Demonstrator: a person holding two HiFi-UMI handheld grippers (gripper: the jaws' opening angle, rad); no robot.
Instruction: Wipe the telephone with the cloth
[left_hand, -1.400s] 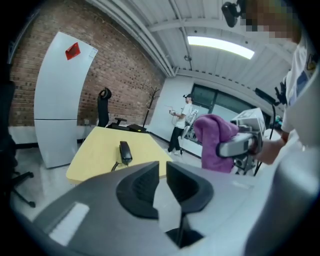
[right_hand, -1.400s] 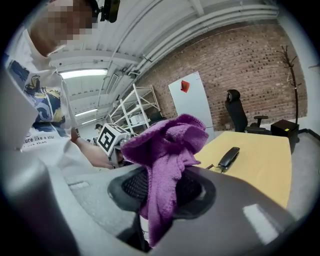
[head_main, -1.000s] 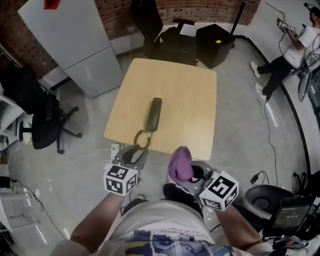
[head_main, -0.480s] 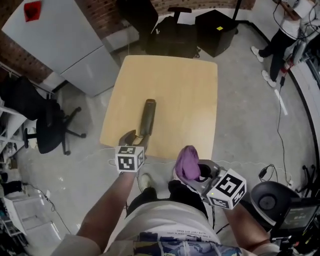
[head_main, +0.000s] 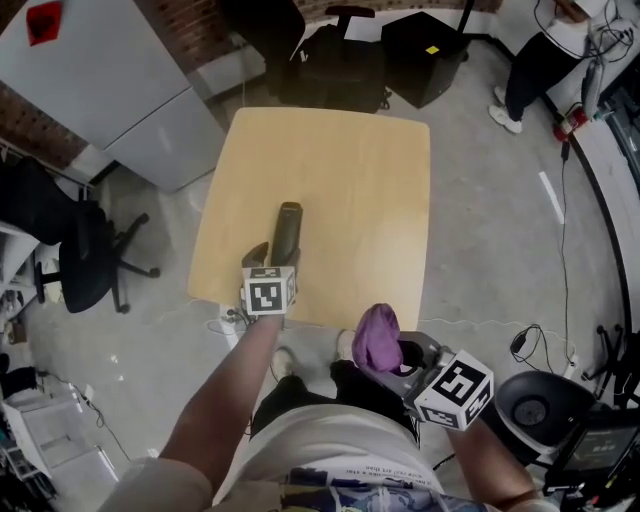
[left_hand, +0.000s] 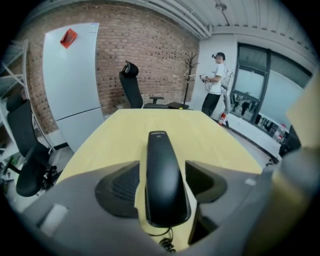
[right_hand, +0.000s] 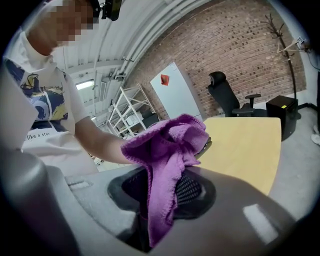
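A black telephone handset (head_main: 285, 230) lies lengthwise on the light wooden table (head_main: 350, 180), near its front edge. My left gripper (head_main: 272, 256) has come down over the handset's near end. In the left gripper view the handset (left_hand: 159, 150) lies between the jaws of the left gripper (left_hand: 161, 182). The jaws have just been opening and stand wide, with a gap beside the handset. My right gripper (head_main: 392, 352) hangs below the table's front edge, shut on a bunched purple cloth (head_main: 378, 335). In the right gripper view the cloth (right_hand: 167, 150) spills out of that gripper (right_hand: 162, 190).
The handset's coiled cord (left_hand: 167, 245) hangs at the table's near edge. A grey cabinet (head_main: 110, 90) and a black office chair (head_main: 80, 260) stand to the left. Another chair (head_main: 330, 60) and a black box (head_main: 425, 55) lie beyond the table. A person (head_main: 540, 60) stands far right.
My left gripper has moved forward and down from in front of the table onto the handset's near end, its jaws spreading. The right gripper with the cloth has barely shifted.
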